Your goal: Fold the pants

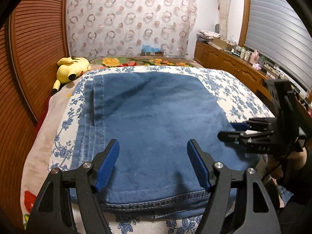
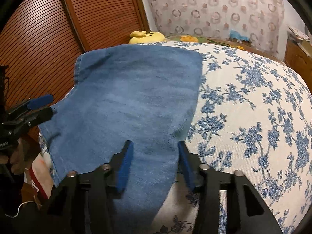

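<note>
Pants point(image 1: 156, 117): blue denim, folded flat

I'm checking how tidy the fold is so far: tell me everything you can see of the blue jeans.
The blue jeans look like mid-blue denim, folded into a rough rectangle and lying flat on the floral bedspread. A stitched hem runs along the near edge and a double-stitched seam down the left side, where several layers show stacked. Slight wrinkles cross the top. The left tool hovers open over the near edge; the right tool straddles the right corner, open.
</note>
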Tool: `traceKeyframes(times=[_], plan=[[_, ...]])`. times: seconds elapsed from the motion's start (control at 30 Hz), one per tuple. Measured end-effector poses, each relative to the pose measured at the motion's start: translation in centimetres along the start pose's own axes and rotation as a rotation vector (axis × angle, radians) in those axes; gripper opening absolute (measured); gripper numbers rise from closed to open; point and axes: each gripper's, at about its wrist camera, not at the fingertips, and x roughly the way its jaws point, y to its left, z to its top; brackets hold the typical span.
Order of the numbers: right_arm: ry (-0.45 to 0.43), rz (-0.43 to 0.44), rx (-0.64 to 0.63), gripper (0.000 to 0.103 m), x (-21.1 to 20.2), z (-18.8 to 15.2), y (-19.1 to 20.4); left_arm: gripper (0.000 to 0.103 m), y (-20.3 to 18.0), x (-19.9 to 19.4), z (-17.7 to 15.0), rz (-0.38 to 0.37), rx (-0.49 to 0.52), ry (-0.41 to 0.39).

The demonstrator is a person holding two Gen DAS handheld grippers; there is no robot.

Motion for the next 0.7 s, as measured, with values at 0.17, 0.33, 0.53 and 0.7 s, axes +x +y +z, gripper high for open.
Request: traceKeyframes(times=[0.17,0.33,0.53,0.7], plan=[[-0.024,0.01,-0.021,0.012,-0.6,0.7,0.6,0.073,-0.4,1.5,-2.0,-0.026,0.007,0.059],[-0.091,0.062,-0.037,0.005,-2.6,1.9,0.9,0.073,-0.7,1.3,-3.0,-0.002,0.04,0.049],[-0.161,0.104,-0.078,0.005,-4.7,3.0,2.3,0.073,-0.3,0.8,-3.7,0.003,0.048,0.051],[-0.184,0.128,-0.141,0.004,-5.0,4.2,4.3,0.073,0.2,-0.1,-4.0,0.003,0.046,0.046]])
